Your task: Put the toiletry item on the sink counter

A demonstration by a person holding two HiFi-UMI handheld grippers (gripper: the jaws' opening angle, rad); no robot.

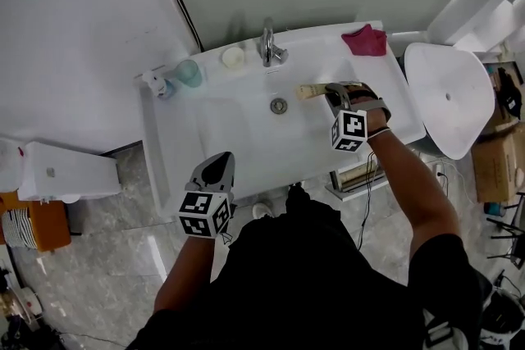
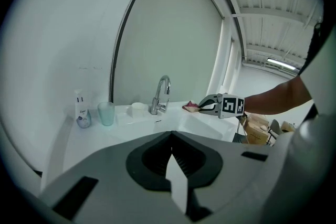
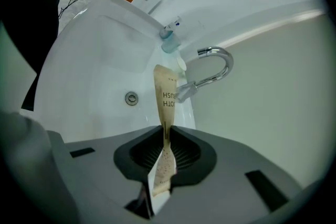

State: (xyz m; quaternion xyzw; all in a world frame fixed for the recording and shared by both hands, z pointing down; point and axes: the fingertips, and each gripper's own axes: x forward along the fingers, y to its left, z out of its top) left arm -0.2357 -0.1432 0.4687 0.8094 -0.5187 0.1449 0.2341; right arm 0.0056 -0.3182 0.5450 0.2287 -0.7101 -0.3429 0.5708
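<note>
Right gripper (image 1: 331, 90) has the toothbrush packet (image 1: 310, 91): jaws clenched on the near end of that brown paper sleeve, the rest poking out ahead toward the faucet (image 1: 268, 49). The packet is in the air over the basin, just right of the drain (image 1: 279, 105), and it rests on nothing as far as these views show. So this looks like the carry step, with the item in the grip and not yet put down.

The left gripper (image 1: 219, 162) hangs by the front edge of the sink counter (image 1: 398, 90), jaws pressed together with nothing between them, well apart from the action.

Now, where does it land? Along the back of the surface sit a pink cloth (image 1: 365, 41), a small white pot (image 1: 234, 57), a pale green cup (image 1: 188, 72) and a pump bottle (image 1: 156, 84). The bare strip right of the basin, in front of the cloth, looks the nearest free spot.

The next move calls for bringing the packet sideways off the basin and lowering it until the sleeve lies flat. Only then should the jaws let go. It's a light thing, so it should go well in from the basin's lip, or it may slide in.
</note>
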